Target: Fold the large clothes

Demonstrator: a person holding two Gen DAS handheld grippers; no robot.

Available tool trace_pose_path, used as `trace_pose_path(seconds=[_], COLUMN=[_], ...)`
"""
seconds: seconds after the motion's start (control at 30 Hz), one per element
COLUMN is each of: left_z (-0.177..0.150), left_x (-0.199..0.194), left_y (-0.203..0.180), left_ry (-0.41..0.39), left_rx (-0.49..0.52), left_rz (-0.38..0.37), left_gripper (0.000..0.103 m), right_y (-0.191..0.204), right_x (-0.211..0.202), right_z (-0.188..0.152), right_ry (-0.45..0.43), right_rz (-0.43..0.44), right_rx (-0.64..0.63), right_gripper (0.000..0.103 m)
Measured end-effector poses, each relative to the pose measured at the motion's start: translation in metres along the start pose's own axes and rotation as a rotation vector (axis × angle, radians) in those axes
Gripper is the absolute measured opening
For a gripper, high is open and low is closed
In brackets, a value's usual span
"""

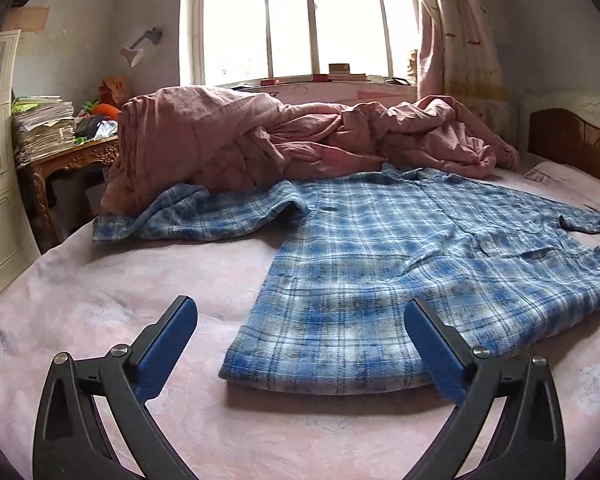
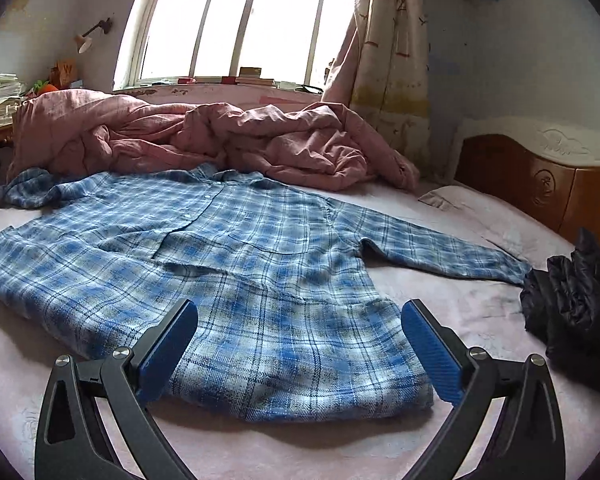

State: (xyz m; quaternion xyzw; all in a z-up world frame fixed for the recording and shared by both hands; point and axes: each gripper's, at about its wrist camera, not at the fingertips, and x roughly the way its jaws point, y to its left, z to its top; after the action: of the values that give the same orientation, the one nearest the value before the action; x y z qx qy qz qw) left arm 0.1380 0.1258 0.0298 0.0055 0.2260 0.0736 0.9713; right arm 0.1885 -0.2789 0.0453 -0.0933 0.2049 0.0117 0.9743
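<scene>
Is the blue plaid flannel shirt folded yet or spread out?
Spread out: the blue plaid flannel shirt lies front-up on the pink bedsheet, both sleeves extended sideways.

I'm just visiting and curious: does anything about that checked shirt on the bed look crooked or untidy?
Yes. The blue plaid shirt lies mostly flat, but its sleeve by the rumpled pink quilt is bunched, and its front shows wrinkles.

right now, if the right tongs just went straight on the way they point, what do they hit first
Most likely the blue plaid shirt: the open right tongs point slightly down at its lower front, just beyond the near hem, with nothing between. Exact depth is unclear through the fisheye.
</scene>
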Motion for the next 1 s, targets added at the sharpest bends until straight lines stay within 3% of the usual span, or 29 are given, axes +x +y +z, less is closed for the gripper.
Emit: trace_pose_path(seconds=[0.2, 0.4, 0.5, 0.57, 0.67, 0.73, 0.8, 0.93, 1.0], left_z=[-0.002, -0.003, -0.004, -0.002, 0.001, 0.001, -0.003, -0.011, -0.013], left_x=[0.008, 0.014, 0.024, 0.02, 0.002, -0.007, -0.008, -0.004, -0.003], left_y=[-0.001, 0.003, 0.002, 0.001, -0.009, -0.026, -0.04, -0.056, -0.063], left_ry=[0.044, 0.078, 0.137, 0.127, 0.057, 0.026, 0.022, 0.065, 0.072], left_rx=[-0.003, -0.027, -0.027, -0.018, 0.064, 0.19, 0.296, 0.36, 0.393], left_rz=[-0.024, -0.03, -0.055, -0.078, -0.104, -0.071, -0.051, -0.138, -0.16], left_gripper=[0.103, 0.103, 0.103, 0.102, 0.102, 0.103, 0.103, 0.103, 0.102], right_y=[0.001, 0.001, 0.005, 0.006, 0.012, 0.019, 0.029, 0.047, 0.05], right_x=[0.01, 0.006, 0.01, 0.012, 0.009, 0.006, 0.001, 0.0, 0.001], right_z=[-0.001, -0.001, -0.001, -0.002, -0.004, -0.007, -0.013, -0.021, -0.023], right_ry=[0.079, 0.058, 0.096, 0.122, 0.162, 0.178, 0.193, 0.238, 0.259], right_rz=[0.03, -0.005, -0.033, -0.011, 0.061, 0.108, 0.153, 0.219, 0.239], right_rx=[-0.003, -0.01, -0.037, -0.055, -0.121, -0.183, -0.261, -0.322, -0.325], right_gripper=[0.103, 0.103, 0.103, 0.103, 0.103, 0.103, 0.103, 0.093, 0.093])
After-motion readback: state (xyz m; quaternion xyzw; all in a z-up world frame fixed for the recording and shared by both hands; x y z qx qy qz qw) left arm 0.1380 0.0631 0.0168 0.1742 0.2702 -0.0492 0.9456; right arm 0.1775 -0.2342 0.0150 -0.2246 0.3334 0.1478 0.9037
